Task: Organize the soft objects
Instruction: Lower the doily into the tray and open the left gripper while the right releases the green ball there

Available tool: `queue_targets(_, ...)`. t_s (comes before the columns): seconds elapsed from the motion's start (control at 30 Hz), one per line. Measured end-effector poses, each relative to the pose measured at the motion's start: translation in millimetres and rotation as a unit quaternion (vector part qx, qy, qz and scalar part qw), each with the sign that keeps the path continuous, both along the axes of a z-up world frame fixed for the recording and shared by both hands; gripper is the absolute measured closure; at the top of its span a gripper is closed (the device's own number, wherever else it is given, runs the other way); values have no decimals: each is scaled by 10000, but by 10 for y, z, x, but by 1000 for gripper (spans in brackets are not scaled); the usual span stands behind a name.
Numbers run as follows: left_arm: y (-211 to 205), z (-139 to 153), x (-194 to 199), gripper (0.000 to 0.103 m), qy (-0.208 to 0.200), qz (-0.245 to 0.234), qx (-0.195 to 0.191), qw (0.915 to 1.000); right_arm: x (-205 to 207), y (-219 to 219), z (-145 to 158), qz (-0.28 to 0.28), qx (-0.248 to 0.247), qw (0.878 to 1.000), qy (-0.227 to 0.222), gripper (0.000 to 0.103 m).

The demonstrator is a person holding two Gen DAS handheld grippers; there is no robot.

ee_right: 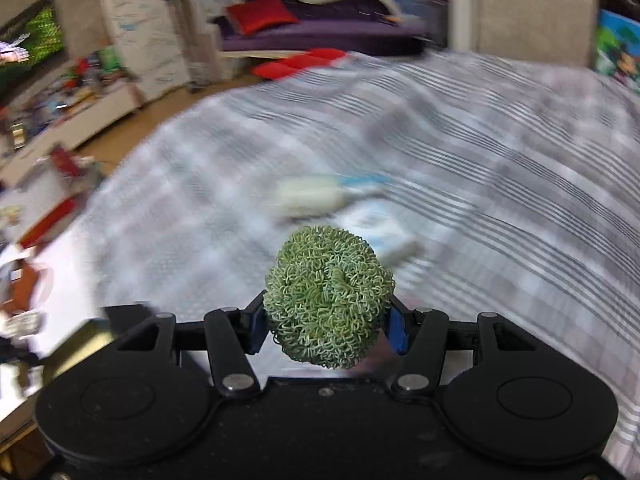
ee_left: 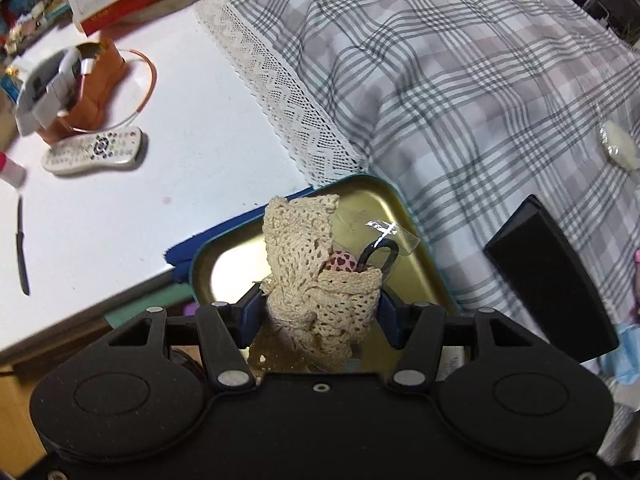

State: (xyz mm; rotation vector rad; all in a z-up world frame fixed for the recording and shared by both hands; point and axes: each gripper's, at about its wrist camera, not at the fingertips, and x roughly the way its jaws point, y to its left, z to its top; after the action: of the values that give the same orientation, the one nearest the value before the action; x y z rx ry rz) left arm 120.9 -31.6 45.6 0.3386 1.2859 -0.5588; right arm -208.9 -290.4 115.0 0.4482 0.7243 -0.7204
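Note:
In the left wrist view my left gripper (ee_left: 318, 316) is shut on a cream crocheted lace cloth (ee_left: 312, 272), bunched upright just above a gold metal tray (ee_left: 416, 256). A pink heart-patterned ball (ee_left: 341, 261) and a black loop in clear wrap (ee_left: 380, 250) sit in the cloth's folds. In the right wrist view my right gripper (ee_right: 326, 320) is shut on a round green curly scrubber ball (ee_right: 328, 298), held above the plaid bedspread (ee_right: 480, 168). The right view is blurred by motion.
Left wrist view: a white table (ee_left: 168, 168) holds a remote control (ee_left: 94, 150), an orange paper bag (ee_left: 90, 92) and a black pen (ee_left: 22, 248). A black box (ee_left: 552, 280) and a white packet (ee_left: 620, 146) lie on the plaid cloth. Right wrist view: a blurred white object (ee_right: 312, 196) and a box (ee_right: 384, 236).

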Motion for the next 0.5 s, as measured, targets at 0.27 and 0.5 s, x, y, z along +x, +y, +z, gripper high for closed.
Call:
queue_targets(0.27, 117, -83, -38, 48, 119, -109, 79, 9998, 709, 936, 393, 1178, 242, 9927, -114, 47)
queue_targets(0.5, 248, -82, 1, 48, 339, 66, -108, 9993, 1150, 1529, 331, 1668, 736, 9827, 318, 47)
